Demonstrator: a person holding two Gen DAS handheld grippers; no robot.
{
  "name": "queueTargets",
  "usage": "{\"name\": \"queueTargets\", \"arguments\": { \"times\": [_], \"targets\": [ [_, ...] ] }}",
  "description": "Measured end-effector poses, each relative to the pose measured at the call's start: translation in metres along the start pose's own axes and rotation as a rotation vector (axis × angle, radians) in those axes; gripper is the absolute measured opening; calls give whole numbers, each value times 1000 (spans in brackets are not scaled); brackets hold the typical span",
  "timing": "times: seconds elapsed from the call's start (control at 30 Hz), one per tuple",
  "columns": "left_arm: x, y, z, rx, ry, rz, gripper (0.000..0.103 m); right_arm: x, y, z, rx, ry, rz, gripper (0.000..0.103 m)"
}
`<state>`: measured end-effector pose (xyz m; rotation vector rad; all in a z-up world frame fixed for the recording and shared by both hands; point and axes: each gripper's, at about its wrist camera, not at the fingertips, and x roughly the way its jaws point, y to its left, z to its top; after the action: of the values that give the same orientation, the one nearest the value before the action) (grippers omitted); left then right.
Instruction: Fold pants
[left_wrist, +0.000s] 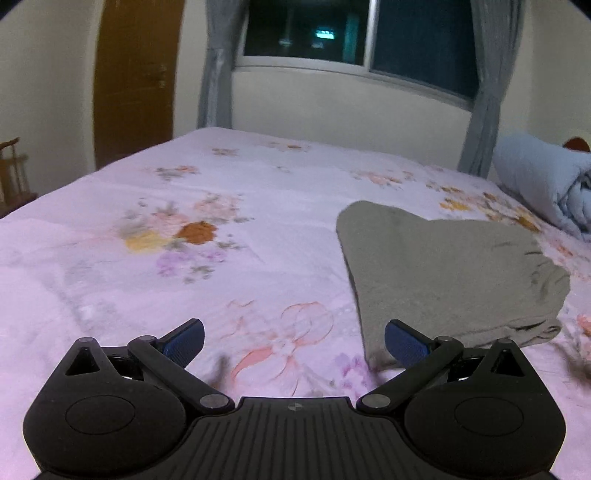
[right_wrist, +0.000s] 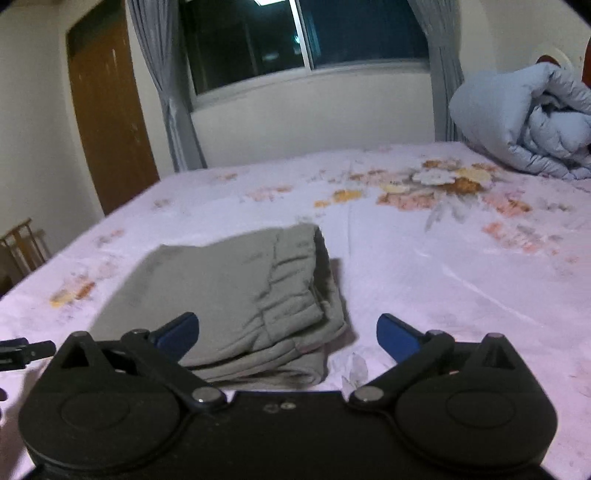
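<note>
At the bottom of the left wrist view, the left gripper (left_wrist: 294, 341) stood with its blue-padded fingers spread wide and nothing between them, hovering over bare floral bedsheet (left_wrist: 110, 258); its right pad sat just at the near corner of the pants (left_wrist: 443, 273) without clearly touching them. In the right wrist view the right gripper (right_wrist: 288, 334) was likewise spread wide and empty, with the near folded edge of the pants (right_wrist: 236, 288) lying between and just beyond its fingers. The grey-green pants lay in a compact stack in the middle right of the left view and the lower centre-left of the right view, layered edges showing at the near side and the gathered waistband along the right side of the bundle. Judging by that stacking, the folding looked largely done, and both tools were probably held wide because they had nothing left to pinch, or were ready for a last tidy. Farther back, in the upper right of both frames, a rolled pale-blue quilt (right_wrist: 524, 118) lay pushed to the bed's end, likely to leave room for folding. Beyond it were grey curtains (right_wrist: 162, 85), a dark window (right_wrist: 303, 33) and a brown door (right_wrist: 107, 118) at the upper left.
</note>
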<state>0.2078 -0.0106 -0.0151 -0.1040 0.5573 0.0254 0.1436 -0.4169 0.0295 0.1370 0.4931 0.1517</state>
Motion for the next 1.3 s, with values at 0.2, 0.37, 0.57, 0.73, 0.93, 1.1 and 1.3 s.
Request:
{"name": "queueTargets", "arguments": {
  "times": [0.2,0.37,0.57,0.73,0.93,1.1,1.3],
  "targets": [
    [-75,2,-16,34,-45,-44,103,-75,12,-15,-64,-63,-4,97],
    [-135,-3,-43,74,-88,-83,103,-122,21,-53,-106,-56,-87,97],
    [-181,-10,-73,118,-128,-104,103,-164,35,-84,-122,-120,-105,97],
    [-213,-10,-86,116,-188,-108,103,-187,51,-92,-171,-155,-100,97],
    [-218,-8,-90,118,-199,-97,103,-186,41,-97,-121,-150,-120,97],
    [-211,-7,-88,113,-184,-106,103,-182,42,-98,-121,-153,-114,97],
    [-211,-10,-90,120,-195,-115,103,-179,44,-99,-132,-152,-105,97]
  ]
}}
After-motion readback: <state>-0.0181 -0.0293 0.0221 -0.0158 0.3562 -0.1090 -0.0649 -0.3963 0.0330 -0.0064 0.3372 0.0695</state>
